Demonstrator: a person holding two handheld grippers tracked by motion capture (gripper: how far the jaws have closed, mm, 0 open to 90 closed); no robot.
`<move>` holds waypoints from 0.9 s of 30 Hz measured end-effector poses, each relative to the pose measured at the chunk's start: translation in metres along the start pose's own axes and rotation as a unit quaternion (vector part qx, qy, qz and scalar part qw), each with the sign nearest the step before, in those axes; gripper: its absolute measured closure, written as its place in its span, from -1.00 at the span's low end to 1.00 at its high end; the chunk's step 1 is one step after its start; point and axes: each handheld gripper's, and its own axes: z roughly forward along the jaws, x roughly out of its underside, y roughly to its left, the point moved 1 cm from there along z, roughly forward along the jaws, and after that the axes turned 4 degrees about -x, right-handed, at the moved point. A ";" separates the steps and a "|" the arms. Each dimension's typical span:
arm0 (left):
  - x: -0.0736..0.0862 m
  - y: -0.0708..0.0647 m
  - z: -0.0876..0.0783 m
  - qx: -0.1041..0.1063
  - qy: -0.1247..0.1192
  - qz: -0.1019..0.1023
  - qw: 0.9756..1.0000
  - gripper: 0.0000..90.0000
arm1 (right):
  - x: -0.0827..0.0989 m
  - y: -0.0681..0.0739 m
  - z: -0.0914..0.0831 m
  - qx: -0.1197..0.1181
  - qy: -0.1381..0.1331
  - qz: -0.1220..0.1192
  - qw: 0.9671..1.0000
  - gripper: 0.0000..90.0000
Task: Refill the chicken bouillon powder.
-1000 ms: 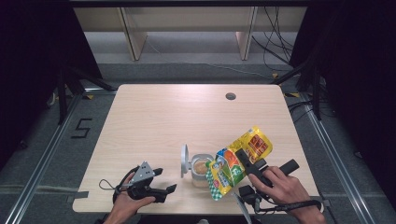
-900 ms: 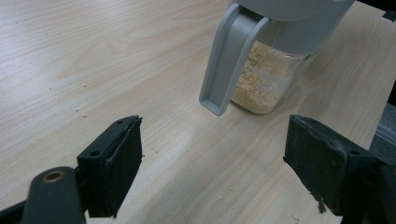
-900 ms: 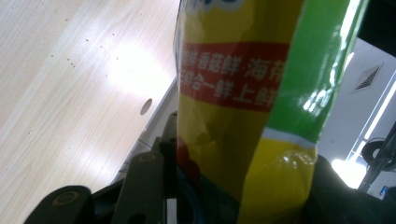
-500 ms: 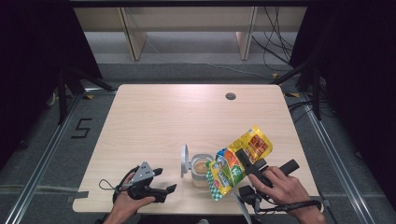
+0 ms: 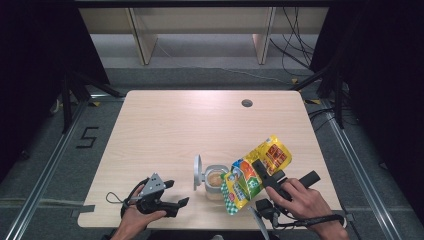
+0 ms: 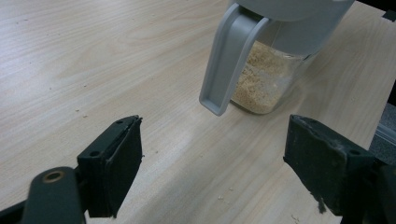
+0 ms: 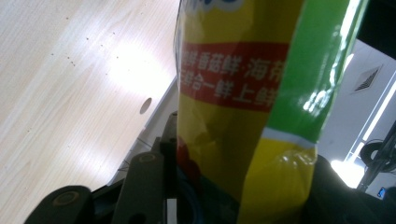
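- Nothing has moved since the earlier frame: both hands, the pouch and the jar lie as they did.
- Right claw pinches the pouch, tipped with its low end at the jar's mouth, jar at 6 o'clock on the worktop.
- Left claw is spread and holds nothing, near the jar at its 8 o'clock.
- Lid stands flipped open on the jar's 9 o'clock side.
- Risk: the jar stands unheld; a nudge from the pouch could slide or tip it and spill the granules.
- Risk: the low end sits at the jar's 3 o'clock rim, so pouring may miss; crumbs already dot the wood.
- Risk: the pouch is slick film; it could slip in the pinch.
- Edges: the 6 o'clock edge is near the jar; the 3 o'clock edge is near the right hand.
- Room: open wood from 9 through 12 to 2 o'clock, bar one hole at 1 o'clock.
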 end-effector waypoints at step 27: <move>0.000 -0.001 0.001 0.000 -0.003 -0.008 1.000 -0.59 | 0.002 0.001 0.000 -0.001 0.001 0.002 1.000 0.40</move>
